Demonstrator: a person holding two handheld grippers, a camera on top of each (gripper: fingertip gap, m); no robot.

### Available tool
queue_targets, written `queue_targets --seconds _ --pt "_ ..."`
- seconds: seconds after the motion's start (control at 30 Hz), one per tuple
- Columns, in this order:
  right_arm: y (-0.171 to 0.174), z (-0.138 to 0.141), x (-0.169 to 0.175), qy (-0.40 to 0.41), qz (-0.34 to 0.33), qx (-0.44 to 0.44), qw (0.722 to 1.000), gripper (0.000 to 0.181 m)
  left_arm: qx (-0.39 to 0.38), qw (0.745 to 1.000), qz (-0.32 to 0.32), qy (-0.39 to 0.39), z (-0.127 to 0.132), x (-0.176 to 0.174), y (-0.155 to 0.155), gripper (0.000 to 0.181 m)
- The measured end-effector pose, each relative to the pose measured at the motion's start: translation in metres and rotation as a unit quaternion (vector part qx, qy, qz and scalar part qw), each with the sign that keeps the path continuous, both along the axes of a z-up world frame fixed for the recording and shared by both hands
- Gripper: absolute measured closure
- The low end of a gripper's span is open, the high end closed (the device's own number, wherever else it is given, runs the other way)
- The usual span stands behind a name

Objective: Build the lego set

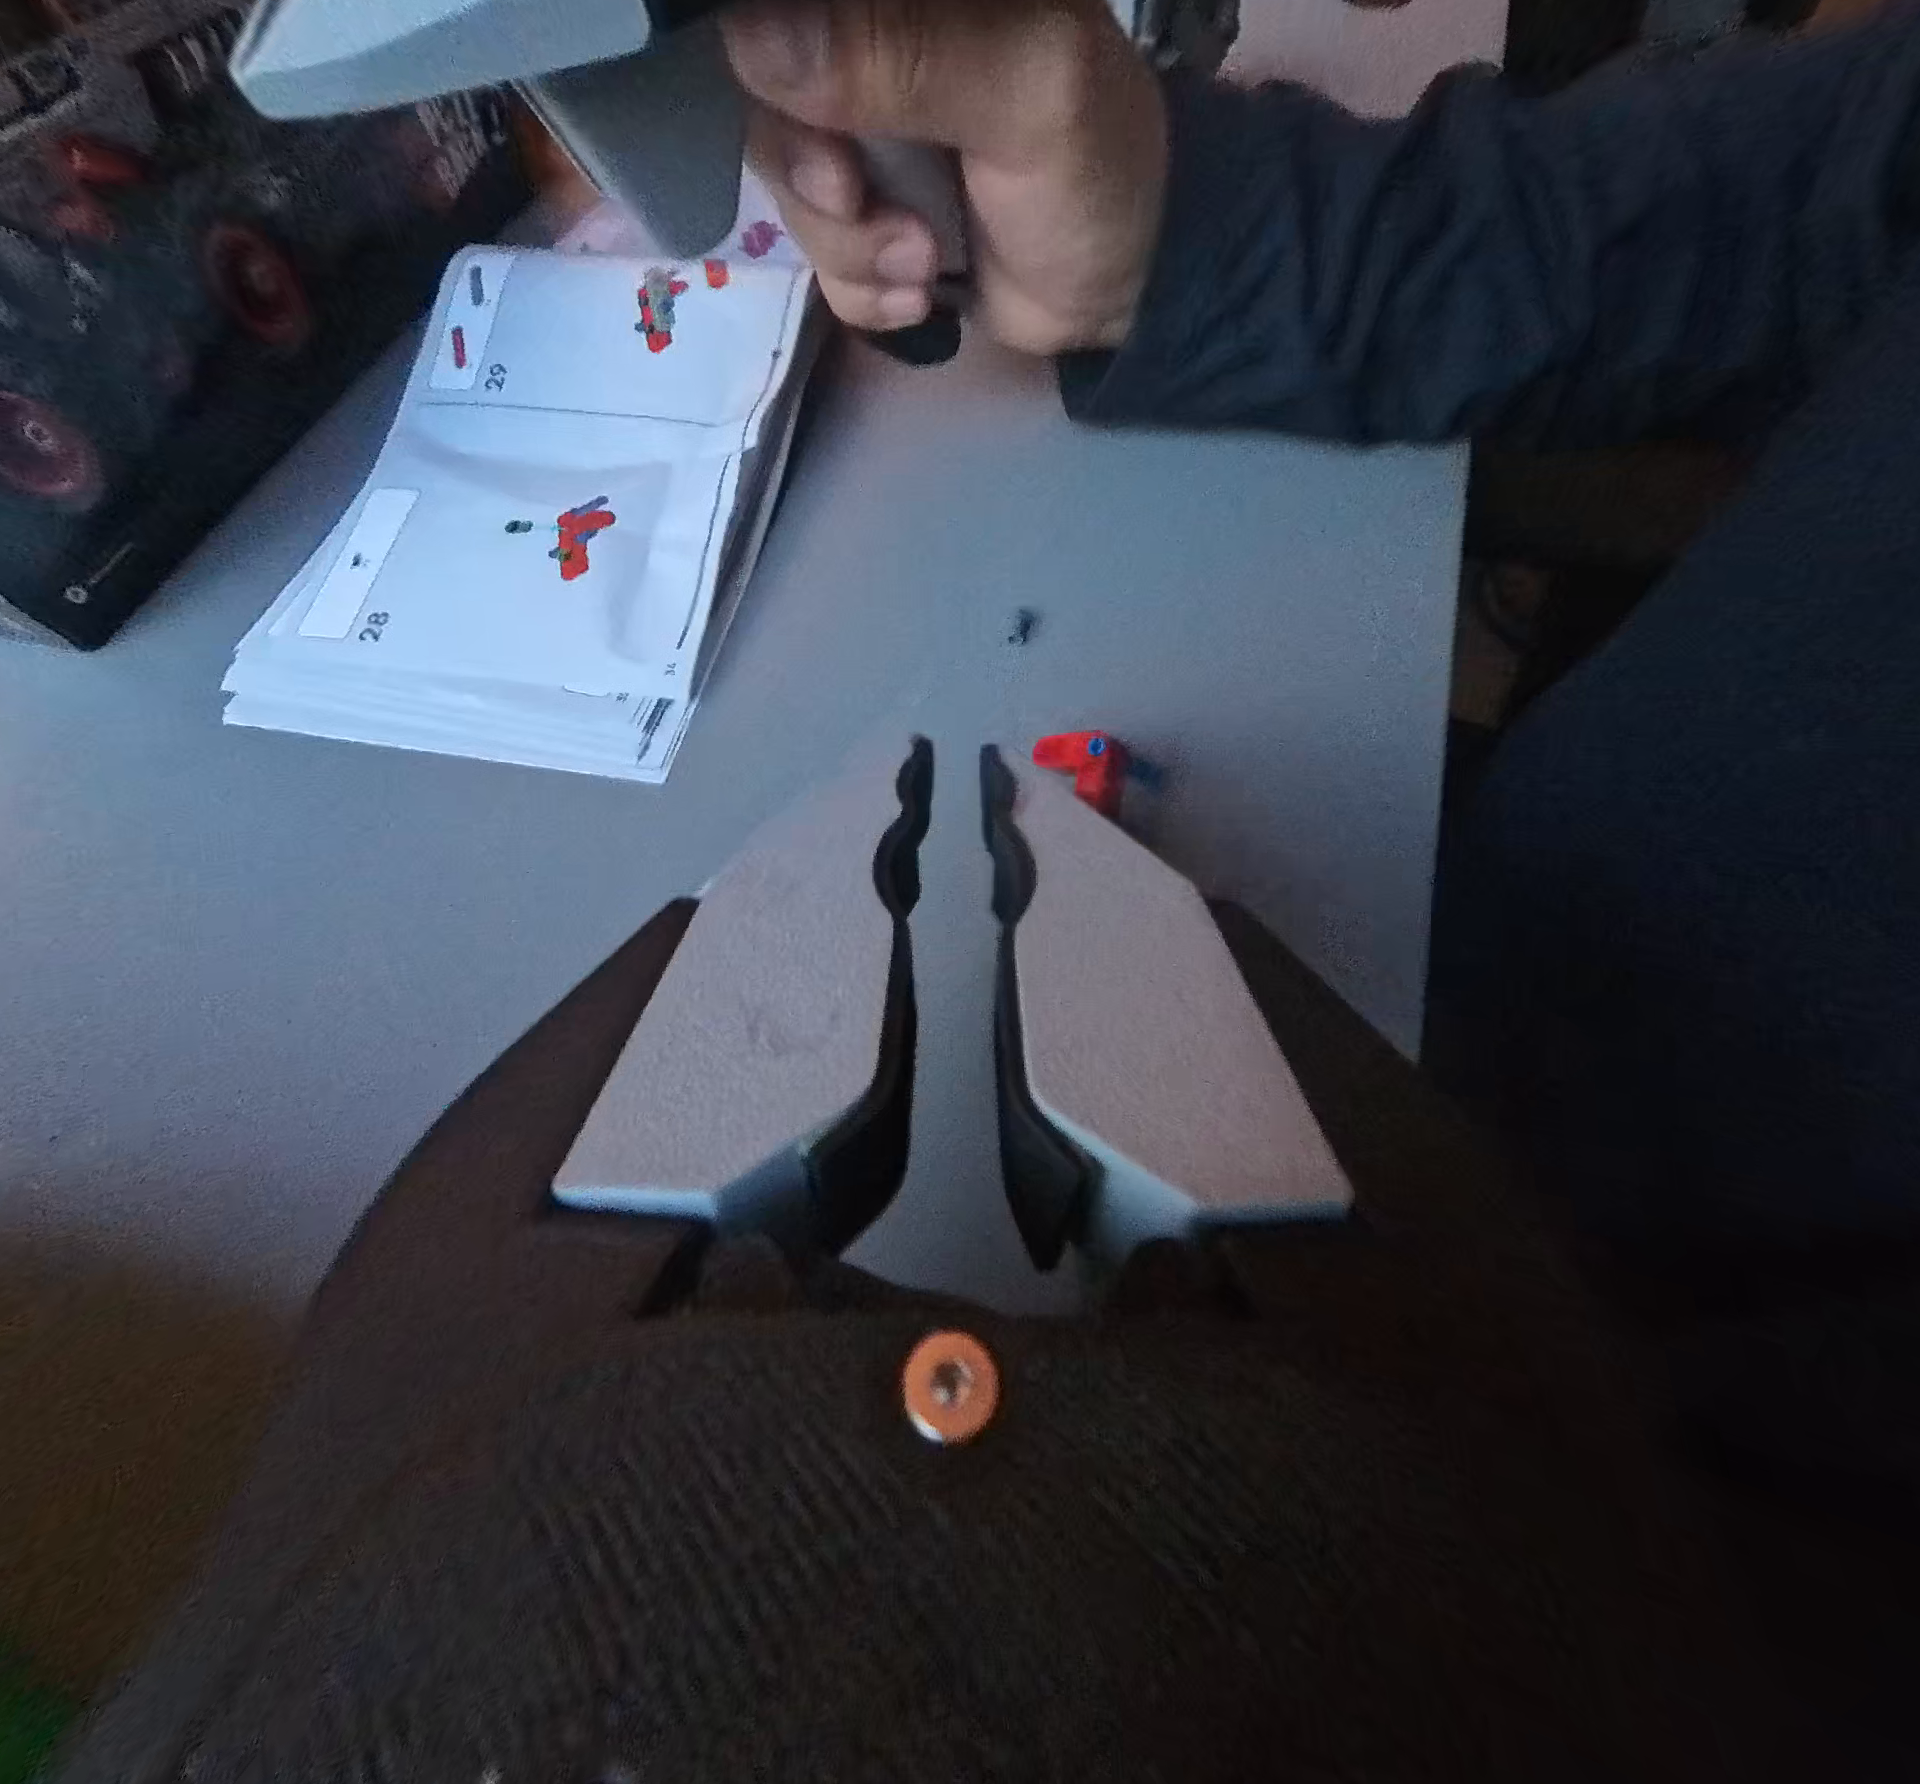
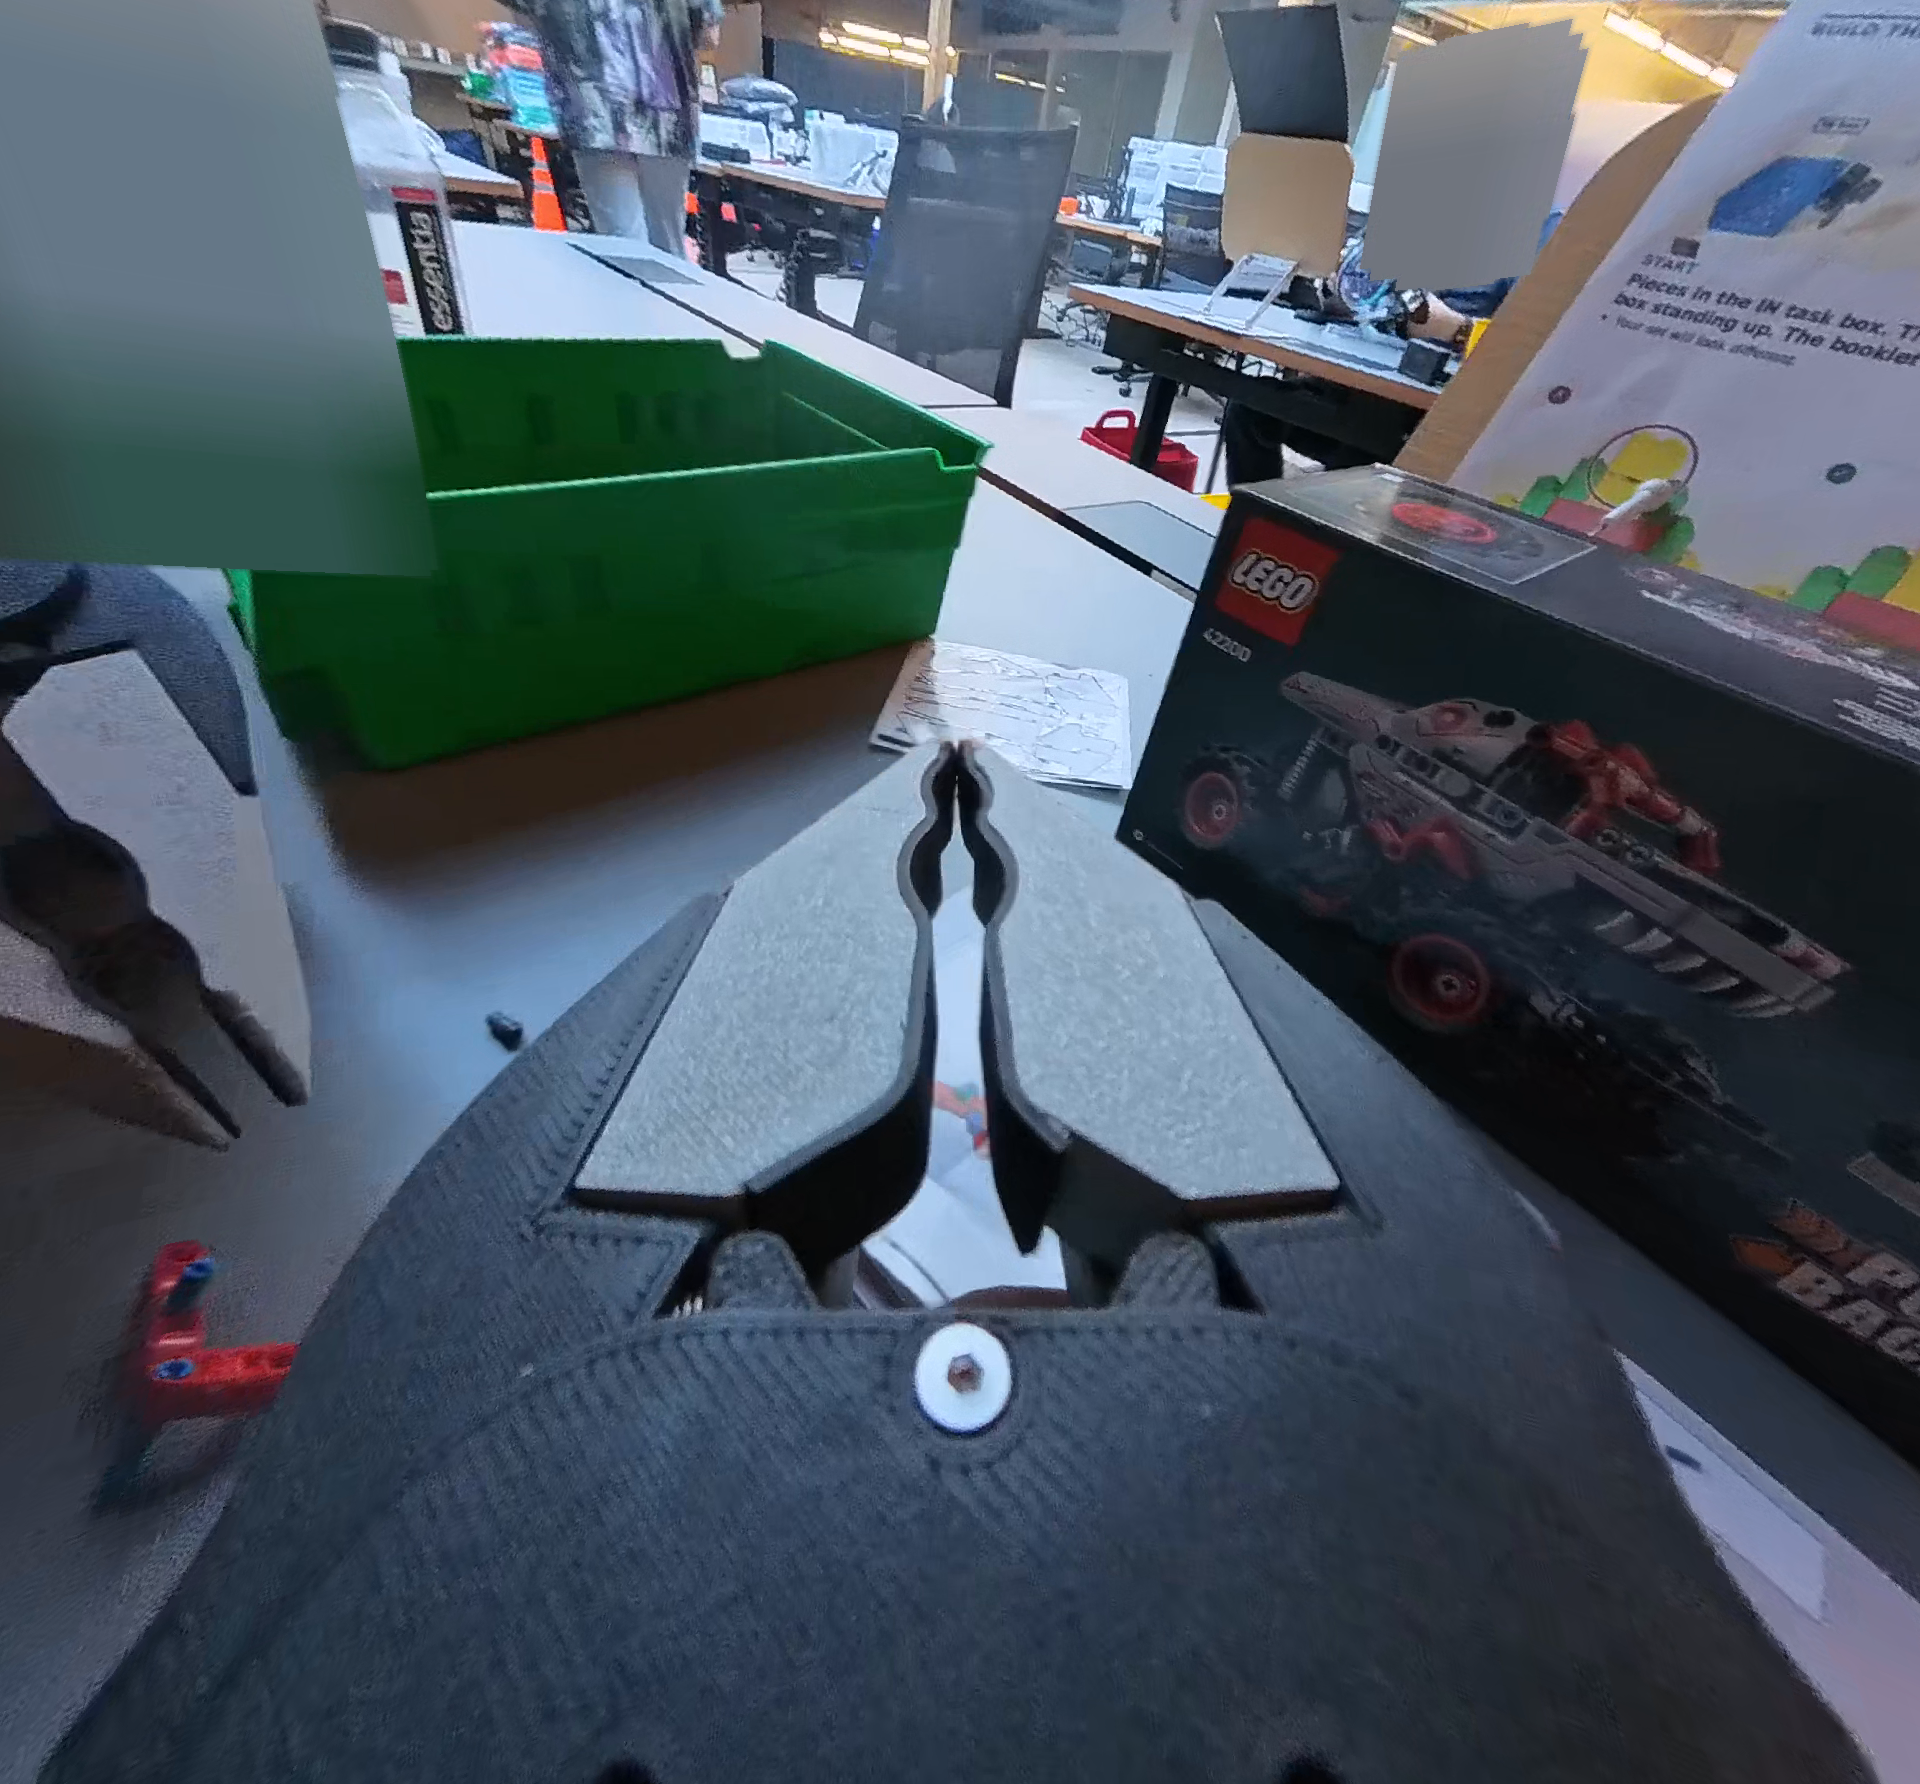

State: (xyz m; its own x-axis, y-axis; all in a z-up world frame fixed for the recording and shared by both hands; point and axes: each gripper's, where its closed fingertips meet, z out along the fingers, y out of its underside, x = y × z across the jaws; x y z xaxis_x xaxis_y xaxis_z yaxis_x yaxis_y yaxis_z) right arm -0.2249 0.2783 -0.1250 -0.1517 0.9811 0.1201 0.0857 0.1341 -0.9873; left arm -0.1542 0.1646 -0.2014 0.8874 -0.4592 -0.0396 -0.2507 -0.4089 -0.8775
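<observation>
Both grippers, left (image 1: 954,758) and right (image 2: 958,754), hover empty.

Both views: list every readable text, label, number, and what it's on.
I won't transcribe wording; the bearers:
Booklet: step numbers on open pages, page numbers at the edge.
Box: brand logo, set number, title.
Bottle: vertical label.
Poster: printed instructions.
Sheet: too blurred to read.
</observation>
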Motion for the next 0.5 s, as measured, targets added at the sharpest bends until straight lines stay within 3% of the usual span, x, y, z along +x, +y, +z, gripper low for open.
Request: queue_targets --seconds 0.3,0.5 --pt "0.001 -0.007 -0.004 -0.015 0.013 -0.023 1.000 0.181 -0.018 0.999 0.038 -0.001 -0.005 -0.015 0.007 0.172" --pt "-0.005 -0.011 -0.006 -0.021 0.019 -0.014 1.000 0.181 -0.015 0.999 0.028 0.010 -0.006 -0.012 0.006 0.165"
